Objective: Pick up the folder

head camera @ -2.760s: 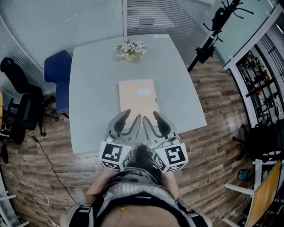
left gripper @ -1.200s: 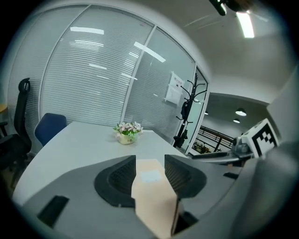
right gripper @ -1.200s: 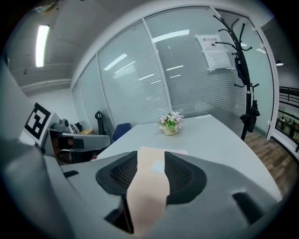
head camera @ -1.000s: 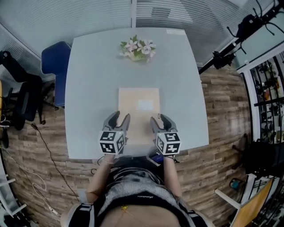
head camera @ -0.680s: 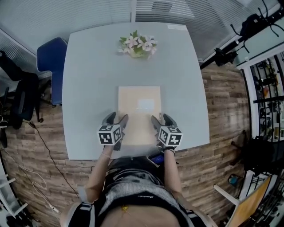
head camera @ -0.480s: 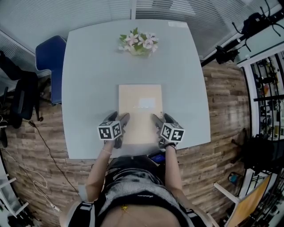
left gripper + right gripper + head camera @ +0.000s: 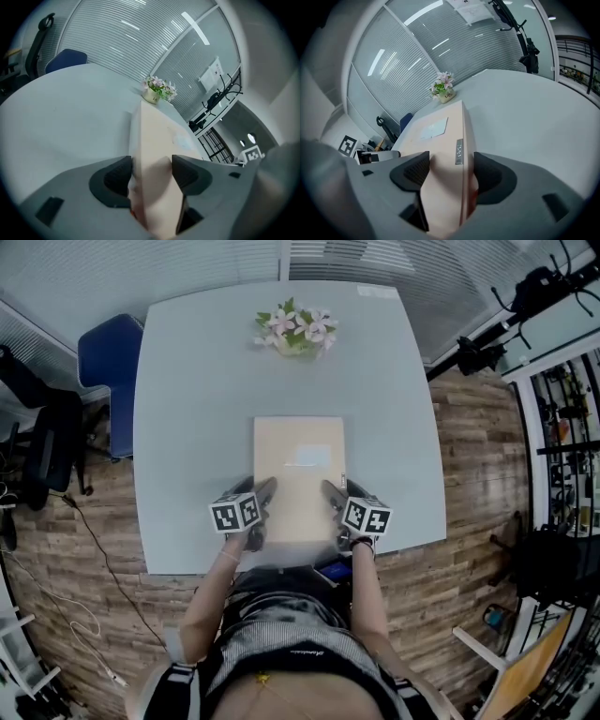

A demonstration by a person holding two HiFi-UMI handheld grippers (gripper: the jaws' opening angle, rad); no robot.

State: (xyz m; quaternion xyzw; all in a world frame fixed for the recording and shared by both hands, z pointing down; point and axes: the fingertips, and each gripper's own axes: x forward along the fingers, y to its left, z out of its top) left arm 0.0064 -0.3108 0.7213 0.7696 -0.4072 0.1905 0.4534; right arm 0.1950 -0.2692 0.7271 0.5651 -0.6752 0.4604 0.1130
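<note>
A beige folder (image 7: 300,460) lies flat on the grey table (image 7: 187,381), toward the front edge and well short of the flowers (image 7: 298,329). A pale label (image 7: 307,456) on its cover and a small metal strip (image 7: 459,151) on its side carry print too fine to read. The left gripper (image 7: 262,494) and right gripper (image 7: 334,494) are closing on its long edges, pads against it.

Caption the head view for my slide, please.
Left gripper and right gripper, jaws closing around both side edges of the folder lying on the table.
</note>
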